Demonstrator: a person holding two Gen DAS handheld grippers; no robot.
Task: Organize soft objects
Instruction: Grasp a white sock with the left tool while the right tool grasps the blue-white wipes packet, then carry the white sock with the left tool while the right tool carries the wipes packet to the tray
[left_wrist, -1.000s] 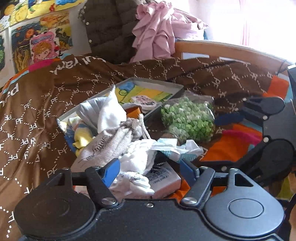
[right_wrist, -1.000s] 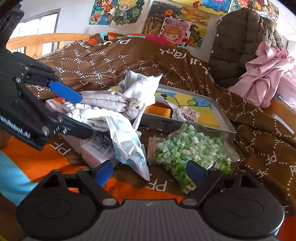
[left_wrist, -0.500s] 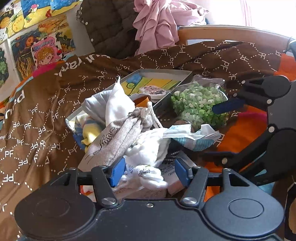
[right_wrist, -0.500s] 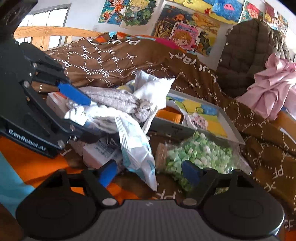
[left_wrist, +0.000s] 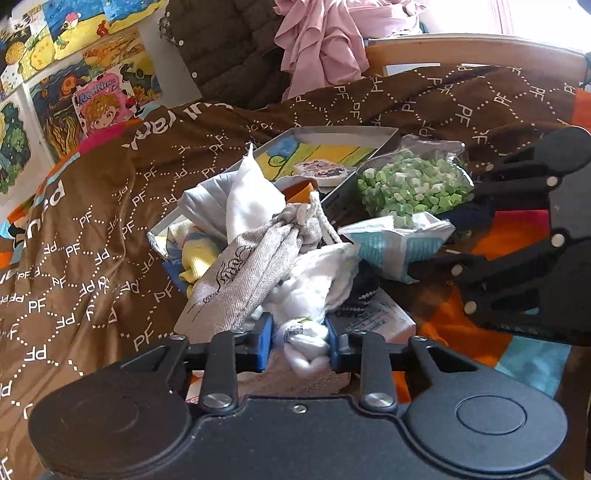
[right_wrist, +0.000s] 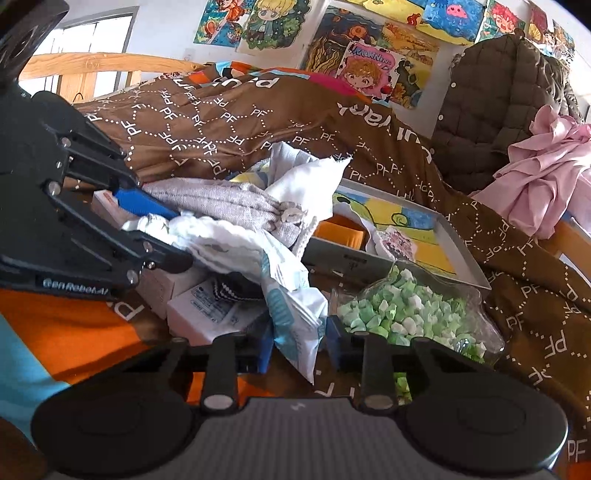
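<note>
Left tool (left_wrist: 300, 341) clamped on white cloth (left_wrist: 306, 332) atop boxes on the bed, right tool (right_wrist: 298, 343) clamped on white-and-teal packet (right_wrist: 295, 314), "PF" printed across brown quilt (right_wrist: 221, 122), "GenRobot.AI" read on left tool body.

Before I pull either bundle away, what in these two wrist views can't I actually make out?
- Left view: the white cloth continues under the left hand-held gripper, hidden by its body.
- Right view: the snack packet's lower end is hidden behind the right hand-held gripper.
- Both views: print on the white box is too small to read.
- Tray contents are mostly covered by the grey pouch.
</note>
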